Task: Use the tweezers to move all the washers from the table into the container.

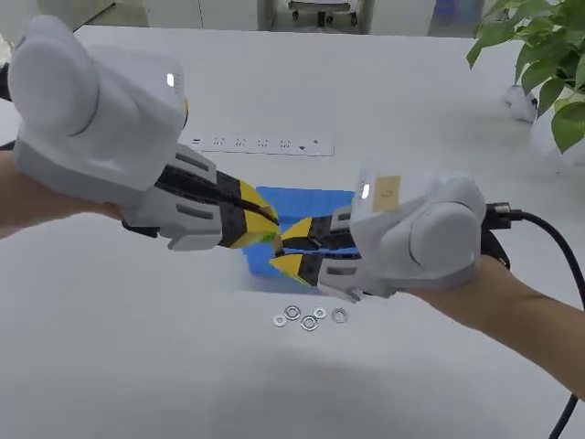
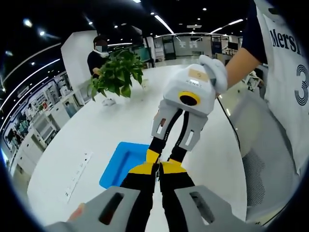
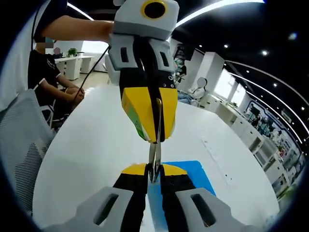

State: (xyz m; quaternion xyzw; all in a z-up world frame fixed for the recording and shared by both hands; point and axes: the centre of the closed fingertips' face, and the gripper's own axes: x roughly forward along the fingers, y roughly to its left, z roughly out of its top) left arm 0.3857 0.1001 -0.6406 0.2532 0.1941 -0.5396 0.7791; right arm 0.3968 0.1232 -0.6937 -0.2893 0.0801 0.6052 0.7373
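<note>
Washers (image 1: 309, 317), five small metal rings, lie in a loose cluster on a wide white table (image 1: 411, 110); none is in the container. Going from the biggest things down: the table stretches across the head view, with a leafy green plant (image 1: 539, 64) at its far right corner and a strip of sockets (image 1: 256, 144) set into its middle.

Above the table a person holds two bulky white grippers nose to nose. The left gripper (image 1: 268, 221) reaches in from the left and the right gripper (image 1: 285, 247), trailing a black cable (image 1: 548, 247), from the right, so that their yellow fingertips almost touch.

Under the meeting point sits the container (image 1: 302, 197), a shallow blue tray, partly hidden by the grippers. The washers rest just beside its near edge, on the person's side.

In the right gripper view the tweezers (image 3: 153, 154), thin and silver, run from between the left gripper's jaws down into the right gripper's tips. Both pairs of jaws look closed on them, one at each end.
</note>
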